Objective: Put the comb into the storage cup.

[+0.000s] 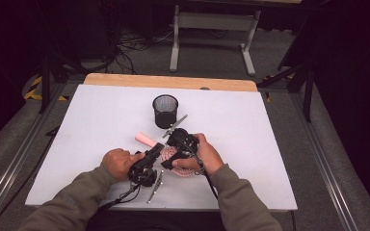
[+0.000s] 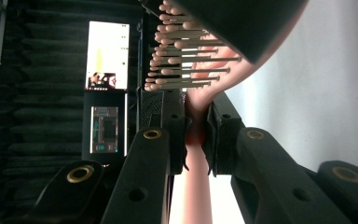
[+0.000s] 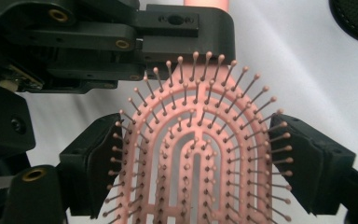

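**Clerk:** Item one, nearest the lens: black jaws of the right gripper [image 3: 196, 163], standing wide, one at each edge of the pink hairbrush [image 3: 196, 154] head. Bristles are pointing up at the right gripper view's camera; the jaw pads are sitting right at the outer bristle rows, and I cannot tell whether they are pressing.

**Checker:** And the left gripper [image 2: 196, 126]?

**Clerk:** Its jaws are standing narrow and are clamping the brush's neck, where the handle meets the head. In the left gripper view the handle is running down between the two jaws and the bristles are jutting sideways above them.

**Checker:** Location of the brush?

**Clerk:** It is lying at the near middle of the white table [image 1: 270, 144], between the person's two hands. The left hand [image 1: 118, 162] is gripping one tool, the right hand [image 1: 204, 155] the other. The pink handle end is sticking out toward the far left.

**Checker:** Other entries?

**Clerk:** One black mesh pen cup [image 1: 165, 110], standing upright beyond the brush. One metal tool [image 1: 175, 126] is lying just in front of the cup; another metal piece [image 1: 155, 185] is lying near the front edge, beside the left gripper.
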Demonstrator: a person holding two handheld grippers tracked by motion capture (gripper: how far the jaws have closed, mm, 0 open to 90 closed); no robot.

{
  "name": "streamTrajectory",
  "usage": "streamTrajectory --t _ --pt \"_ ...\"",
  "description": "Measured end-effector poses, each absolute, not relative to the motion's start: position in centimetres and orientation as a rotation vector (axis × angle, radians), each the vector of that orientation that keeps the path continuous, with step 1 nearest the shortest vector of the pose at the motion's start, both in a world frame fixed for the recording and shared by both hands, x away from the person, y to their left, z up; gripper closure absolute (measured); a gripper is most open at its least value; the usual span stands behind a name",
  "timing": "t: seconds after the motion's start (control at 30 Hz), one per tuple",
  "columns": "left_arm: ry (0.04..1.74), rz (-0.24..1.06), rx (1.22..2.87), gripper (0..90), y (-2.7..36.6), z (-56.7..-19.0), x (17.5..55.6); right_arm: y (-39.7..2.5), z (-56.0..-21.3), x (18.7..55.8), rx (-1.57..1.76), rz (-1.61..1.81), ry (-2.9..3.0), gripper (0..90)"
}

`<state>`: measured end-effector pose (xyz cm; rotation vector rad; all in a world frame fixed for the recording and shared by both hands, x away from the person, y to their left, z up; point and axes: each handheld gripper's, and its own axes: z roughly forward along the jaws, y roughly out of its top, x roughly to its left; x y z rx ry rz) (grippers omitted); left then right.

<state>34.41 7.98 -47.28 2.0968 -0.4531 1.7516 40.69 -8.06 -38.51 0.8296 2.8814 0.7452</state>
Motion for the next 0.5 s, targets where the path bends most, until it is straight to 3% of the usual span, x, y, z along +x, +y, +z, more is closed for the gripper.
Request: streamTrajectory --t 0.5 --pt "-0.419 1.775 2.125 80.2 8.7 -47.0 34.8 -13.5 -34.7 39.0 0.851 1.028 2.654 19.5"
